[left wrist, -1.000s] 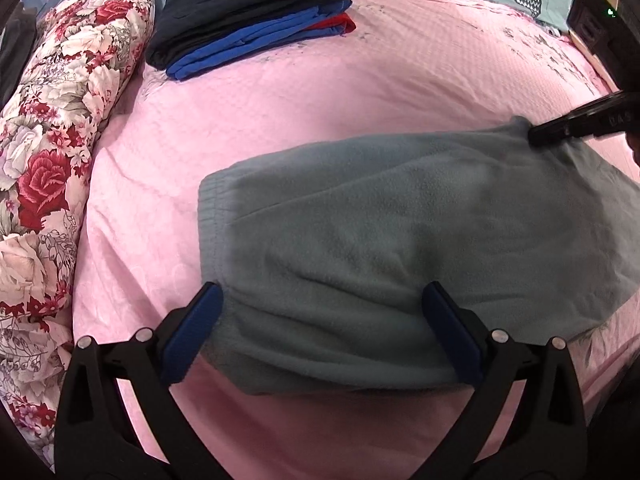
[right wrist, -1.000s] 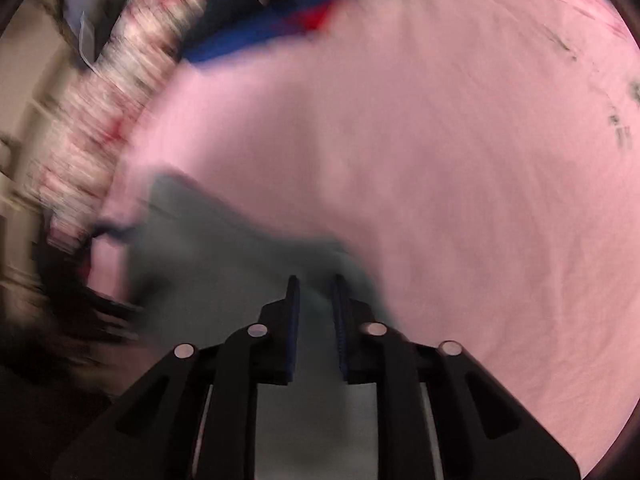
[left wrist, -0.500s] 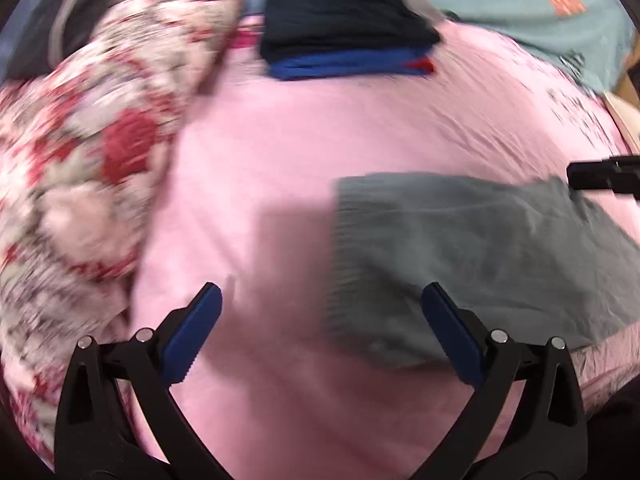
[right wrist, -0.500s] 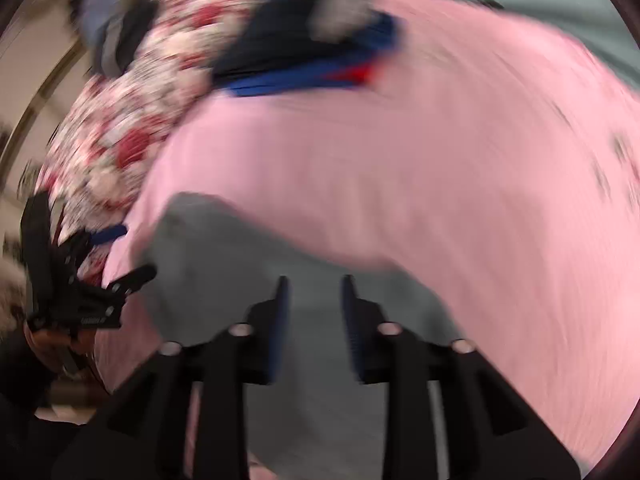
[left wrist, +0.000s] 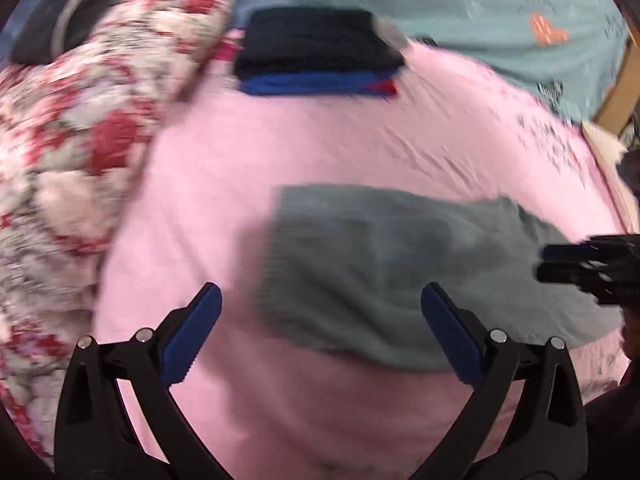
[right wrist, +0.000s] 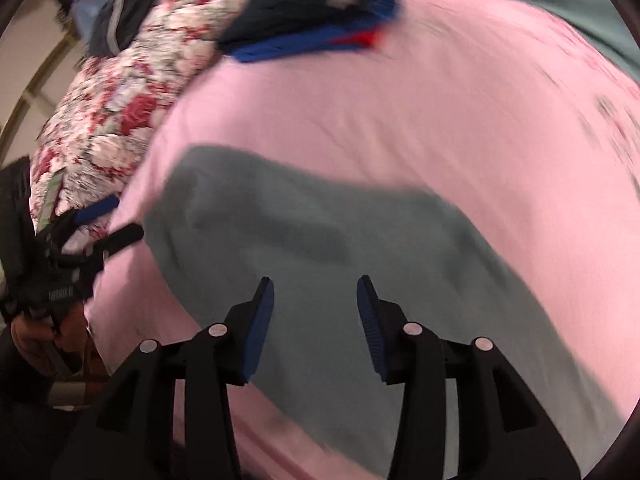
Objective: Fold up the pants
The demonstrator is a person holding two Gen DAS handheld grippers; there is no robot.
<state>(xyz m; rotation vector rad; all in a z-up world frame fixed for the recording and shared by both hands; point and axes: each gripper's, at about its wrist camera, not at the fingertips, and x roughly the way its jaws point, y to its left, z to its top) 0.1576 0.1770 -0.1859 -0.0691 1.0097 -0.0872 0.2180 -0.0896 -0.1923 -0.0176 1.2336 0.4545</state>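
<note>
Grey fleece pants [left wrist: 392, 268] lying flat on pink bed sheet [left wrist: 320, 144], folded lengthwise, ribbed waistband toward floral pillow [left wrist: 80, 128]. Step judged: between folds, nothing gripped. Left gripper [left wrist: 320, 336] above near edge of waist end, jaws wide apart, empty. Right gripper [right wrist: 316, 316] over leg portion, jaws apart, empty; contact with cloth not determinable. Next move, as judgement: pinch leg end, carry toward waistband; needs both layers caught, else fold skews. Stack of folded dark, blue and red garments [left wrist: 320, 56] beyond on the bed. Print on sheet and label on gripper body: blurred, unreadable.
</note>
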